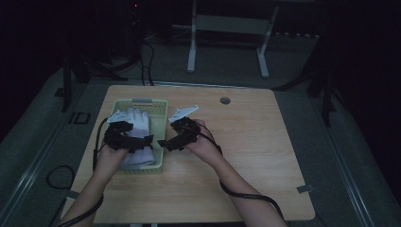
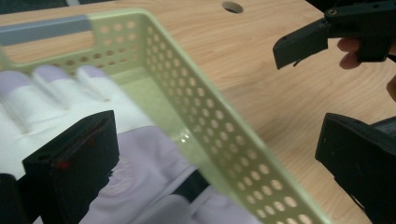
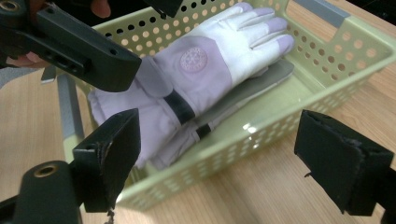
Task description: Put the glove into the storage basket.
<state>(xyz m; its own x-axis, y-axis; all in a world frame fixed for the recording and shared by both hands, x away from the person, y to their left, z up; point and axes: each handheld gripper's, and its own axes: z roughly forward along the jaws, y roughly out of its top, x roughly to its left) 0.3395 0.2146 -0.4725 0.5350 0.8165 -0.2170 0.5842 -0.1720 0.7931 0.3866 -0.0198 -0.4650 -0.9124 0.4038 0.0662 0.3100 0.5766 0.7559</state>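
Pale lilac-and-white glove point(image 3: 205, 70), black wrist band, lies in the perforated green basket point(image 3: 261, 126); left gripper point(image 2: 210, 154) and right gripper point(image 3: 229, 154) fingers both spread apart.

Wooden table point(image 1: 246, 156), green basket point(image 1: 163, 113) atop

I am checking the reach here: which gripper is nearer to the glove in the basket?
Left. The left gripper is over the basket, with one jaw above the glove. The right gripper is beside the basket, over the table.
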